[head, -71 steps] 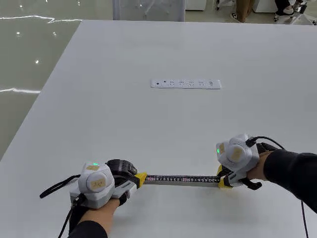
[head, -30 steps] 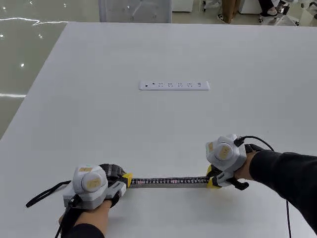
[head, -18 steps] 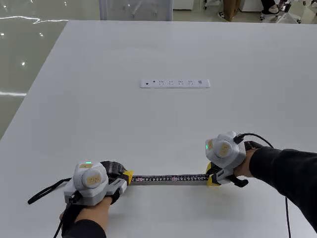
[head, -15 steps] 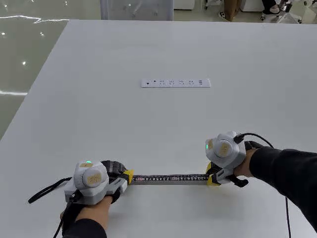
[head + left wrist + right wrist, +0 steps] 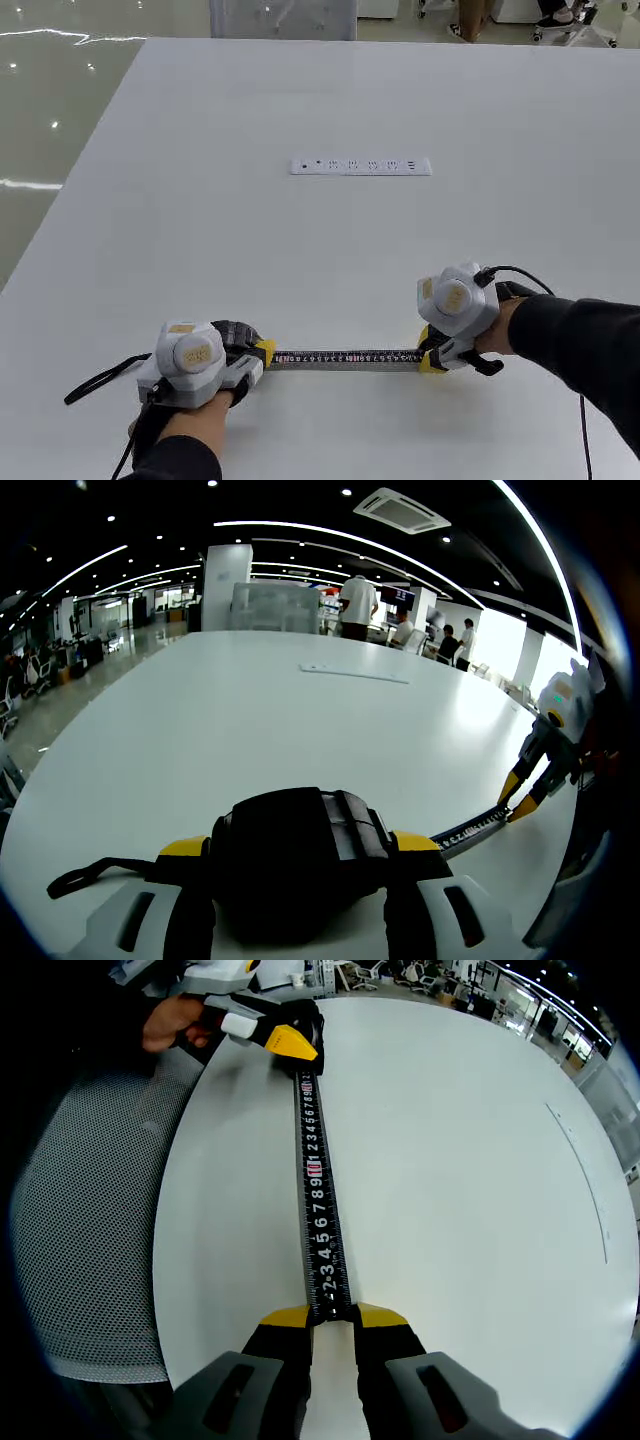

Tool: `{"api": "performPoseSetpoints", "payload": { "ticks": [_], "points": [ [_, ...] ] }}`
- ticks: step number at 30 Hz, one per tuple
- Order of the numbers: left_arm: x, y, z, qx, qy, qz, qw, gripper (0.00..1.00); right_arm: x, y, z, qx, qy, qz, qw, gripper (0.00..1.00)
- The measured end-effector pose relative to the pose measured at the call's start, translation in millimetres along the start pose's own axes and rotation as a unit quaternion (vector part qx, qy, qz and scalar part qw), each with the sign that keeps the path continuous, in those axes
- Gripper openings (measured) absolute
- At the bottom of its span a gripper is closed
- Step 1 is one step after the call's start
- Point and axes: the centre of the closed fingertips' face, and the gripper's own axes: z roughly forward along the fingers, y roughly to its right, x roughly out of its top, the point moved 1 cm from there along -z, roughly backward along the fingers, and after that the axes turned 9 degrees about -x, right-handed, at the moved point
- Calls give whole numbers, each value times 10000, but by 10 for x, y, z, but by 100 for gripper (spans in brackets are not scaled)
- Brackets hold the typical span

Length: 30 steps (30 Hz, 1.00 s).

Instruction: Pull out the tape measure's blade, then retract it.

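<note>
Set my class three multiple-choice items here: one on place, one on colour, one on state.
1. Where does the power strip lie?
A. Beyond the blade, farther up the table.
B. Under the blade.
C. On the floor.
2. What colour is the tape measure case?
A. Red.
B. Black.
C. Green.
3. How is the blade?
A. Fully retracted.
B. Snapped in two.
C. Stretched between left tool and right tool.
Answers: 1 A, the head view shows it past the blade; 2 B, the left tool's jaws clamp a black case; 3 C, the right tool pinches its tip.
</note>
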Motion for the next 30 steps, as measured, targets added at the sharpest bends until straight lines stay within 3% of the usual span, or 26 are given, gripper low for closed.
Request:
{"api": "performPoseSetpoints", "payload": {
  "ticks": [30],
  "points": [
    [-5, 5, 5, -44, -31, -60, 10000, 65, 165, -27, 60, -19, 123, 147, 9998, 12]
  ]
}}
